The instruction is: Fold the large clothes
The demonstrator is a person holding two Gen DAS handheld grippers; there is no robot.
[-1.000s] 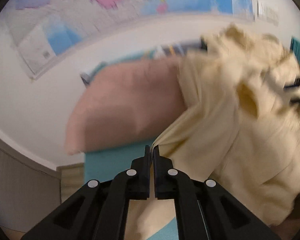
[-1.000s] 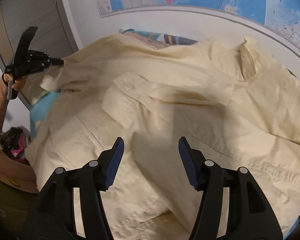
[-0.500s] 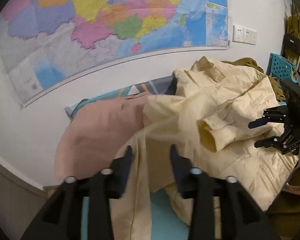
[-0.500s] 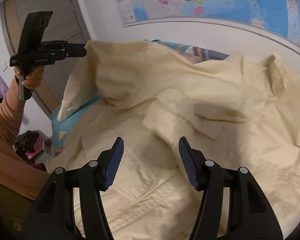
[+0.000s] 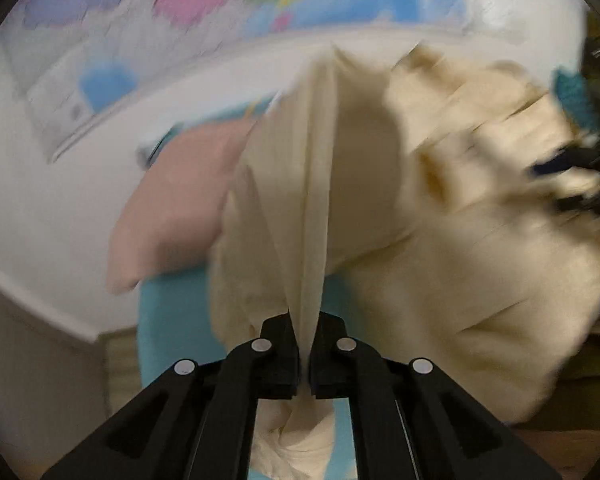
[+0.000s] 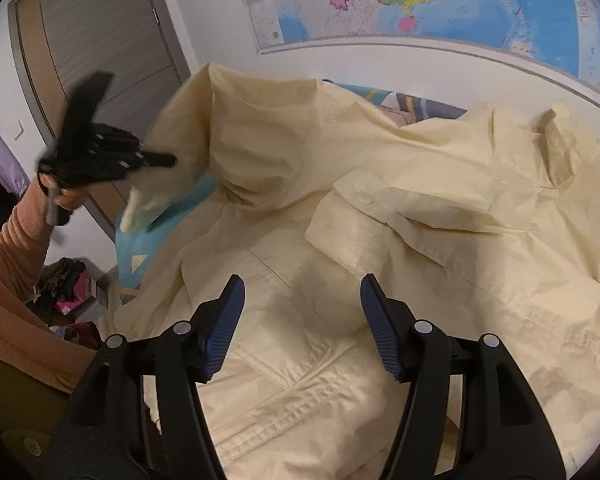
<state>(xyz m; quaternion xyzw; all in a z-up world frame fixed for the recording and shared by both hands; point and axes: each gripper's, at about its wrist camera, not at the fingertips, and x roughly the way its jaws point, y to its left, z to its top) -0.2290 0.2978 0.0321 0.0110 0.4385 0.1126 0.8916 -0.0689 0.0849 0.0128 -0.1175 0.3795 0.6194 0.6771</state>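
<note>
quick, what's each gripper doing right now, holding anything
Left gripper: shut on a fold of the cream jacket, lifting that edge.
Right gripper: open, holding nothing, above the jacket's front panel.

A large pale-yellow jacket [image 6: 400, 248] lies spread and rumpled across the bed, one cuffed sleeve folded over its middle, its left edge lifted into a taut fold.

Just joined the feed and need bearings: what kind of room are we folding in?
Probably a bedroom: a pink pillow on teal bedding, a wall map and a door.
</note>
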